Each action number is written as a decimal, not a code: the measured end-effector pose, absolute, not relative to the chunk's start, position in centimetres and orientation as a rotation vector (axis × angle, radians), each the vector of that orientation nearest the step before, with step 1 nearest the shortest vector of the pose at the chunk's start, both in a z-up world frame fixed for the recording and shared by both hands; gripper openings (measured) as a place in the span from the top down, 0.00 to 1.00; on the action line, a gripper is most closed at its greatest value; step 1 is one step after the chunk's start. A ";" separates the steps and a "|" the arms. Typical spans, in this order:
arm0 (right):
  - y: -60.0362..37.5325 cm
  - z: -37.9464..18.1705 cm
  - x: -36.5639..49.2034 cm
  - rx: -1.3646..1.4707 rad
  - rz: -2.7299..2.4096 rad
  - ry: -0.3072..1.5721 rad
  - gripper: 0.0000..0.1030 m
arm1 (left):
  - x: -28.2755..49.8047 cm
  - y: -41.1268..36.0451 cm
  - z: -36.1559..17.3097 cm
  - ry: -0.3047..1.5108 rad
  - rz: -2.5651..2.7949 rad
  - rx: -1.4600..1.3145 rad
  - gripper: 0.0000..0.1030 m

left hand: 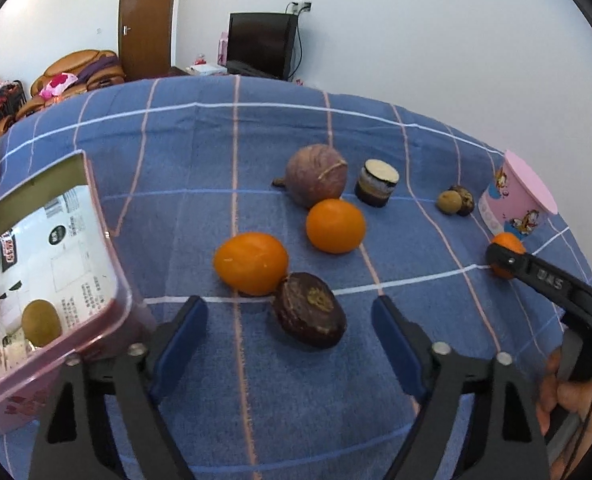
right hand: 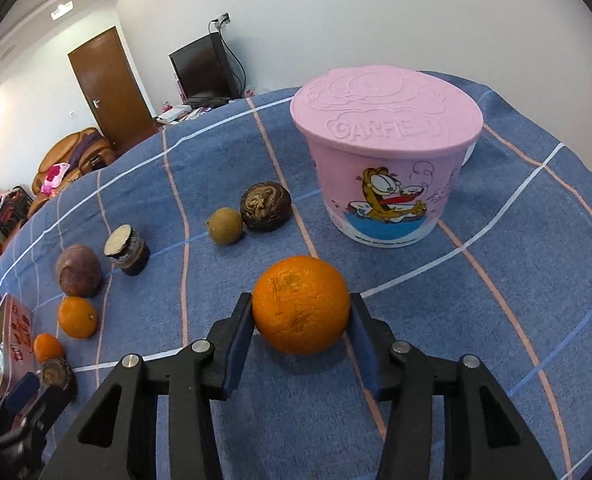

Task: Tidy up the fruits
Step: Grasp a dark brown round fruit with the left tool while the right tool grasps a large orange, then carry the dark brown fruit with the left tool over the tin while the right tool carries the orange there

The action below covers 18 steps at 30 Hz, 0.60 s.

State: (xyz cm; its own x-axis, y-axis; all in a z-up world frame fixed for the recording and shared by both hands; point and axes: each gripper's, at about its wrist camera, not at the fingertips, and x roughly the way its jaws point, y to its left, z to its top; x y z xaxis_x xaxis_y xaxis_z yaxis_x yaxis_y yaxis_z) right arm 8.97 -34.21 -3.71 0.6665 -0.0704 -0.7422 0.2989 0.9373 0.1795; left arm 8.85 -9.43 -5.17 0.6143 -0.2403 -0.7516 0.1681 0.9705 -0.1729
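Observation:
A dark purple wrinkled fruit (left hand: 309, 310) lies on the blue checked cloth between the fingers of my left gripper (left hand: 290, 306), which is open with a gap on both sides. Two oranges (left hand: 251, 262) (left hand: 335, 225) lie just beyond it. My right gripper (right hand: 300, 302) is shut on another orange (right hand: 300, 304), which rests on the cloth with both blue pads pressed to its sides. That same orange (left hand: 509, 246) shows in the left wrist view, partly hidden by a black finger (left hand: 507, 260).
An open pink tin (left hand: 108, 264) holding a brown fruit stands at the left. A lidded pink Garfield tub (right hand: 383, 152) stands behind the held orange. A large purplish fruit (left hand: 315, 175), a cut dark piece (left hand: 377, 182) and two small brown fruits (left hand: 455, 200) lie farther back.

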 end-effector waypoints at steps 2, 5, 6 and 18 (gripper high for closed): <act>-33.9 -3.1 8.5 0.302 -0.188 0.788 0.54 | 9.2 -9.8 -5.4 0.896 -0.232 -0.082 0.28; -33.2 -1.9 7.1 0.278 -0.171 0.718 0.53 | 9.6 -10.4 -5.5 0.896 -0.226 -0.077 0.34; -32.9 -1.5 6.8 0.265 -0.168 0.694 0.53 | 9.6 -10.6 -5.5 0.896 -0.218 -0.069 0.36; -32.0 -0.8 6.4 0.209 -0.167 0.619 0.53 | 9.0 -9.7 -5.0 0.859 -0.378 -0.170 0.65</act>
State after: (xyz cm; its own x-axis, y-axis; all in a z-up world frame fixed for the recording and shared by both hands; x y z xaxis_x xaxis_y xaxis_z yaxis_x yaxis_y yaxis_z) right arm 6.35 -32.00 -0.77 0.8019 -0.0924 -0.5903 0.2170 0.9655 0.1436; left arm 9.00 -9.74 -4.99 0.5925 -0.3905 -0.7046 0.2554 0.9206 -0.2955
